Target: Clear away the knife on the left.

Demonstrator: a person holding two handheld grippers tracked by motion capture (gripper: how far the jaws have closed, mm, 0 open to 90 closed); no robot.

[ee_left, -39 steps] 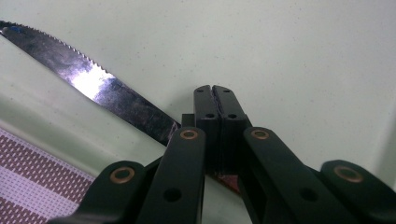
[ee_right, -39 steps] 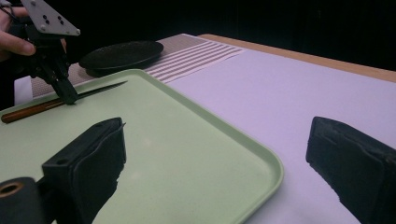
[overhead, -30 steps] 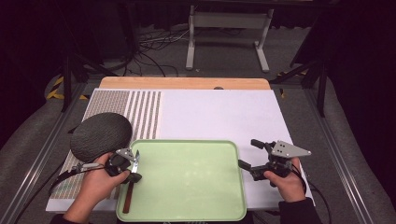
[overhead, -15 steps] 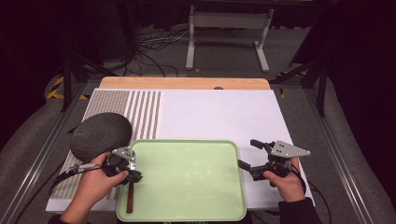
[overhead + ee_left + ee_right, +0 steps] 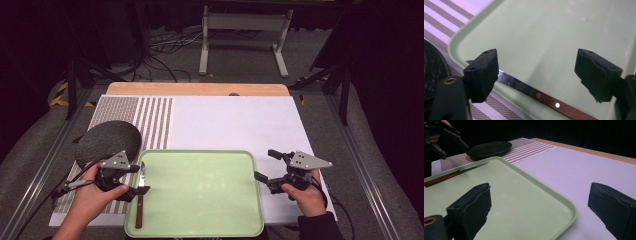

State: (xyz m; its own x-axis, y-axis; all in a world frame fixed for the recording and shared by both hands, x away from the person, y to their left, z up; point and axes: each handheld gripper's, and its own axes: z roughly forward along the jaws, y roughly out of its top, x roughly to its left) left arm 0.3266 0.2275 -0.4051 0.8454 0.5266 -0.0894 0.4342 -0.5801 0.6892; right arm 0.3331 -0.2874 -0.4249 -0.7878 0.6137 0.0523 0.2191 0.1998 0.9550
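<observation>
lying along the left edge of the green tray, the wooden-handled knife sat free below your left gripper, whose jaws had just been opening and stood wide, while your right gripper gaped empty beside the tray.

The knife lies in the tray, along its left rim (blade pointing away from the person). The plate sits behind and left of the tray, on the mat.
</observation>
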